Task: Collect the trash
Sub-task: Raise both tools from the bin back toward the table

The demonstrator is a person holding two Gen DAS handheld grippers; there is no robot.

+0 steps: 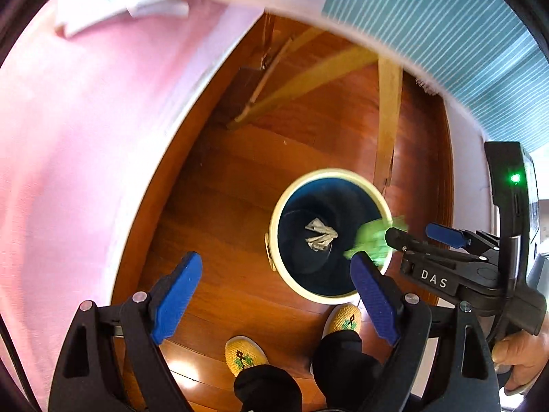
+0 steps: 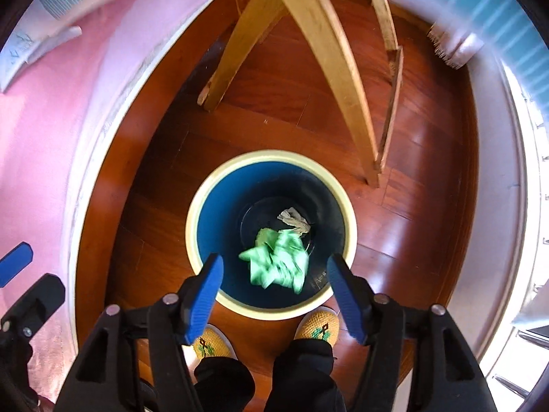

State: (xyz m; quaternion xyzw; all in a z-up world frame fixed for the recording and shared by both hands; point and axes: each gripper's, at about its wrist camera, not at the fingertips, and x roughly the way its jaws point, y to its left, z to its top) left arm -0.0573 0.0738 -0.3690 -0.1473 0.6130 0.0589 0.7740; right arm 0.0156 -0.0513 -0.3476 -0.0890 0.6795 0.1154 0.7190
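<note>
Seemingly the drop is happening right at this moment; the right gripper (image 2: pixel 274 292) hangs above the bin (image 2: pixel 195 226) with its blue pads spread wide and nothing between them, and the green crumpled piece (image 2: pixel 274 261), blurred, sits within the bin's opening, apparently in mid-fall or just released; the left-wrist view shows the same green piece (image 1: pixel 372 238) just off the tips of the right gripper (image 1: pixel 405 237), over the bin's cream rim (image 1: pixel 274 213); whether any finger touches it there is too smeared to tell. One whitish crumpled scrap (image 2: pixel 295 219) already lies on the bin's dark bottom, so at least one item counts as collected, and the green one looks like the second. The left gripper (image 1: pixel 274 288) is likewise spread apart and empty, held beside the bin over the wooden floor (image 1: pixel 223 206). The bin stands on that floor close in front of the person's yellow slippers (image 2: pixel 317 324), near the wooden legs (image 2: pixel 322 55) of some frame. As for what remains, a pale object (image 1: pixel 103 10) rests on the pink surface (image 1: pixel 68 137) at the upper left; whether it is trash cannot be judged, and no other litter shows on the visible floor.
</note>
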